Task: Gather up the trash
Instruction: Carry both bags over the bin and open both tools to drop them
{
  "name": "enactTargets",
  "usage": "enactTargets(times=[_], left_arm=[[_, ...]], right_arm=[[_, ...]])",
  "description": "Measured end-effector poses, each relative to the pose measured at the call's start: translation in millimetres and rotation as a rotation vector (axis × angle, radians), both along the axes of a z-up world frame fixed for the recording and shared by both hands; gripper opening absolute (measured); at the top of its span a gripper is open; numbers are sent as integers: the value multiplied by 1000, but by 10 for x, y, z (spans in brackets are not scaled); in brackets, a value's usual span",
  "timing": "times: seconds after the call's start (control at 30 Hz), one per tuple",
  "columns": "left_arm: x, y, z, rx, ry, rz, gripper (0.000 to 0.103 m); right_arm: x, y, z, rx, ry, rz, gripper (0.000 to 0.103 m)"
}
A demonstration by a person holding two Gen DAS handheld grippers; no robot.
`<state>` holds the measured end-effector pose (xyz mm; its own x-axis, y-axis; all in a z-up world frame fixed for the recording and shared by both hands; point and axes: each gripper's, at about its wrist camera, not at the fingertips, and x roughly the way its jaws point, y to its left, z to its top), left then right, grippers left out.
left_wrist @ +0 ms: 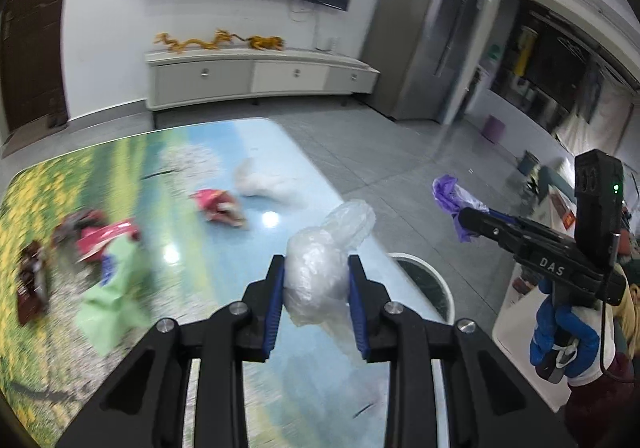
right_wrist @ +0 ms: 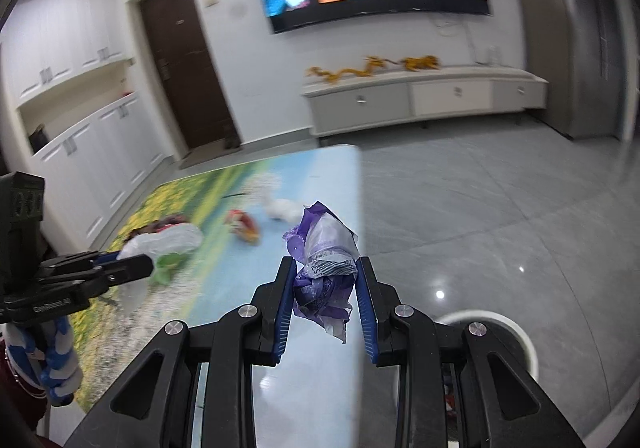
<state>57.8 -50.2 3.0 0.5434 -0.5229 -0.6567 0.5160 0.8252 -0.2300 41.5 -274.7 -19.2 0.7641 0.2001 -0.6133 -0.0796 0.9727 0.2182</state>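
My left gripper [left_wrist: 316, 268] is shut on a crumpled clear plastic bag [left_wrist: 324, 268], held above the table's right edge. My right gripper [right_wrist: 325, 268] is shut on a crumpled purple wrapper [right_wrist: 324, 268], raised near the table's right edge. In the left wrist view the right gripper [left_wrist: 464, 216] shows at the right with the purple wrapper [left_wrist: 450, 194] sticking out of it. In the right wrist view the left gripper [right_wrist: 144, 266] shows at the left with the clear bag [right_wrist: 168, 240]. A white round bin [left_wrist: 436, 284] [right_wrist: 516, 332] stands on the floor beside the table.
On the picture-printed table [left_wrist: 180, 248] lie a red wrapper [left_wrist: 222, 206], a white crumpled tissue [left_wrist: 264, 182], a green bag [left_wrist: 116, 288], red packaging [left_wrist: 100, 238] and a dark brown wrapper [left_wrist: 32, 284]. A TV cabinet [left_wrist: 260, 78] stands at the far wall. Gloved hands [left_wrist: 560, 340] hold both grippers.
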Motion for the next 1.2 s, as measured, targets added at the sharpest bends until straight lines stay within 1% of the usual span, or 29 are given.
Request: enactTargets(times=[0.13,0.27,0.4,0.5,0.63,0.77,1.0,1.07,1.13,1.17,1.2], left_arm=[[58,-430,-32,25,18,-77,28],[95,-879,-116,60,39,-155,28],[165,-1346,-234,93,82,-222,28],[230,-1689,-377,125,124,-260,28],[300,-2028,-560,151,183,-292,28],[403,-2289,-760,174,239,-303,29],[507,-2610,-1034,196,332,-316,30],[523,-2684,-1102,197,355,-322,32],[542,-2734,-1146,190,370,-326,39],[546,-2752,-1157,186,374,-324,46],[552,-2761,-1168,181,375,-323,51]], right_arm=[[-66,-366,-127,16,27,-80,30],[-73,-672,-334,42,69,-150,30],[-47,-916,-587,73,122,-195,30],[-24,-1069,-789,94,163,-223,30],[-21,-1258,-1083,127,221,-257,30],[-4,-1410,-1338,154,269,-281,30],[76,-1559,-1655,186,335,-293,31],[84,-1602,-1735,187,349,-298,33],[85,-1626,-1793,192,362,-302,41],[118,-1644,-1813,192,366,-303,43],[126,-1660,-1829,188,370,-308,47]])
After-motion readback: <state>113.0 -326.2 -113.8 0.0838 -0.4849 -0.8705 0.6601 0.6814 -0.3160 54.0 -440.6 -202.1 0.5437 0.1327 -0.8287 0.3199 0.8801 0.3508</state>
